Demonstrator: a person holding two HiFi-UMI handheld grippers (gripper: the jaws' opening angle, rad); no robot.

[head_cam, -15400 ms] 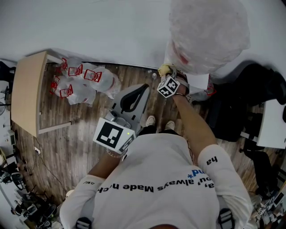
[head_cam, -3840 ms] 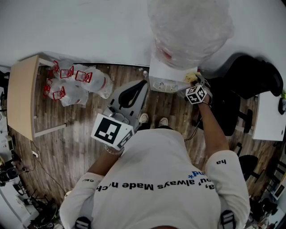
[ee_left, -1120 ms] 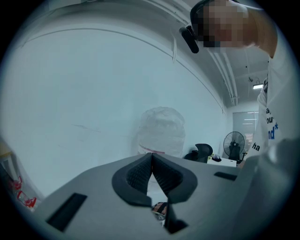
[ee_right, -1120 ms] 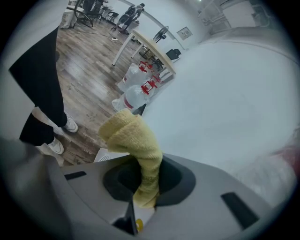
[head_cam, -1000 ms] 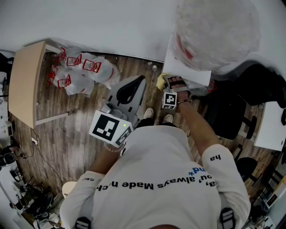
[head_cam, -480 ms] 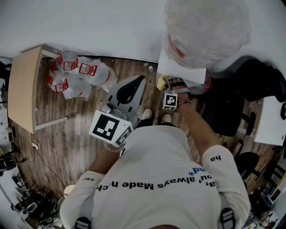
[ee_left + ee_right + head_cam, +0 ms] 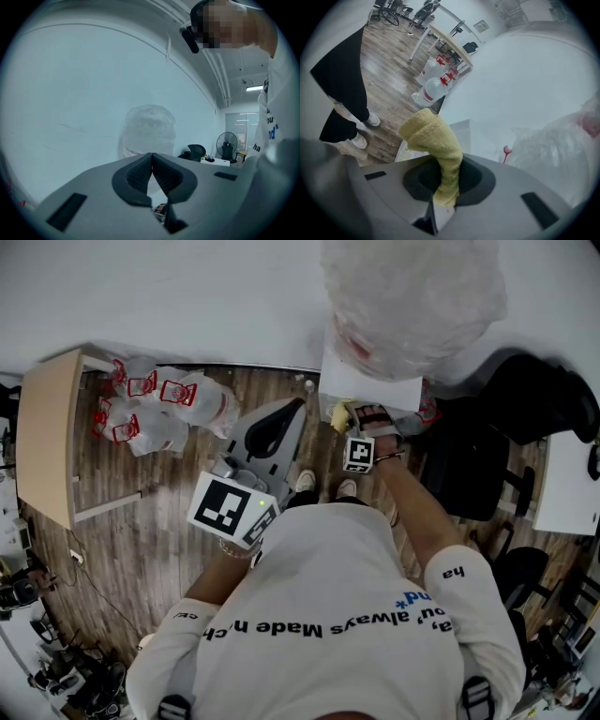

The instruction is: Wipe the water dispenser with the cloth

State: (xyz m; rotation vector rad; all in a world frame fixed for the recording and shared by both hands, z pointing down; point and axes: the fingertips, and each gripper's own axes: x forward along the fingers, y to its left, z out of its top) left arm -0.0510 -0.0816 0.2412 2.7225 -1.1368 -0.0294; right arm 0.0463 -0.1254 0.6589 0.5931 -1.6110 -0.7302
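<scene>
Jaws of the right gripper point(image 7: 446, 185) pinch the yellow cloth point(image 7: 433, 136) near the white water dispenser point(image 7: 370, 390); the left gripper point(image 7: 151, 164) has its jaws together, empty.

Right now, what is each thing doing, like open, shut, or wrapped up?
Left tool: shut, holding nothing.
Right tool: shut on the yellow cloth.
Yellow cloth: pinched, bunched end sticking out.
Water dispenser: upright, bottle on top.
Bottle: wrapped in clear plastic.
</scene>
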